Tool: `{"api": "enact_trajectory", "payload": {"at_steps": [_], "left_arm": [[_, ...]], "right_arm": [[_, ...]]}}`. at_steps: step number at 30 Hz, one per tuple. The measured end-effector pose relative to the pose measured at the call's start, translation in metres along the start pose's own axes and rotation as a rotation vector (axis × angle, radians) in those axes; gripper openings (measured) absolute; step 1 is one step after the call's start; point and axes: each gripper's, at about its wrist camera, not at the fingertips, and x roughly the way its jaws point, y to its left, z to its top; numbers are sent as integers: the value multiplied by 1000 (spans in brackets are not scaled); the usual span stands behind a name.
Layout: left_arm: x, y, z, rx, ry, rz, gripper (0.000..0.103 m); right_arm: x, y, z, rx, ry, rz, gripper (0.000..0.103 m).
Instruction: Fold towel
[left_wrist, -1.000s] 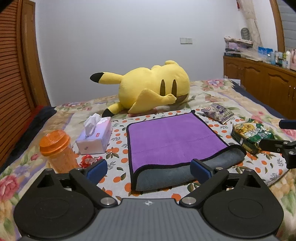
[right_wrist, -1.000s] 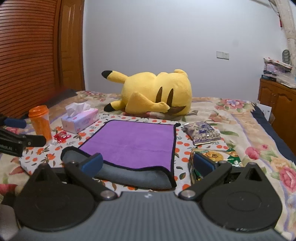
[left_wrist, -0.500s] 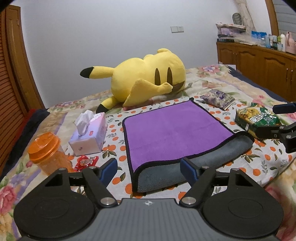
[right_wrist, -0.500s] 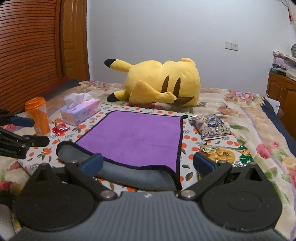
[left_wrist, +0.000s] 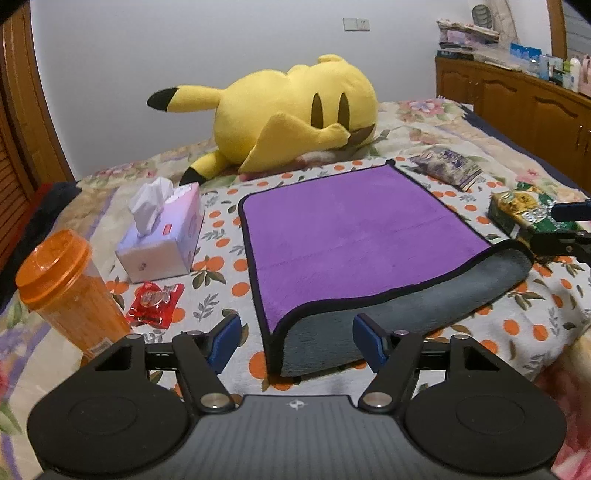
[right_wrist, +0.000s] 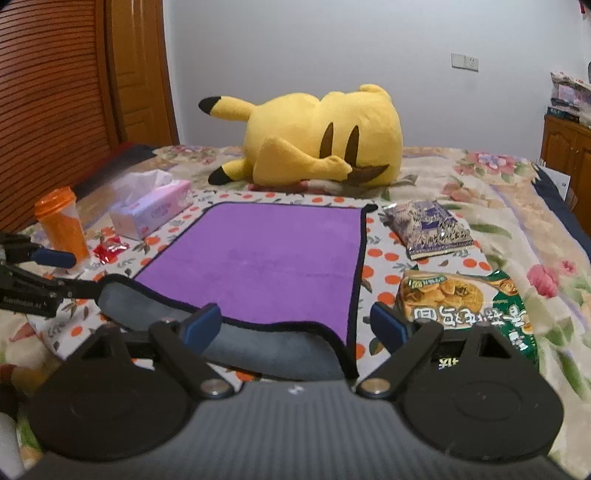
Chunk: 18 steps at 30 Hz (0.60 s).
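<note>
I hold my left claw (left_wrist: 297, 341) level and low at the near left corner of the purple towel (left_wrist: 354, 236), released, gripping nothing. My right claw (right_wrist: 295, 326) sits released over the near right corner. The towel lies folded on the bed (right_wrist: 498, 206). Snack bag (right_wrist: 465, 306) shows Chinese lettering I cannot make out.

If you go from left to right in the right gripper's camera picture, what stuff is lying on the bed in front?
orange cup → red candy wrapper → pink tissue box → purple towel → purple snack packet → green chip bag
</note>
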Motion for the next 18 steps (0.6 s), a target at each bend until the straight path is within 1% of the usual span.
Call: {"api": "enact_trajectory", "payload": {"at_steps": [4,10,14,18], "left_arm": [[13,7,-1,-15,31,2,65],[26,14,-2,-32,62,-17,63],[31,15,-2,-36,74,-29,58],[36,17,-3,-50,88,-36,57]], "right_arm": [[9,-2,-2,-4,37,16,87],[24,-7,-6,-9,96,35,83],[32,-12,-8,6,129,40,80],[39,-16,-10,14,160,46,79]]}}
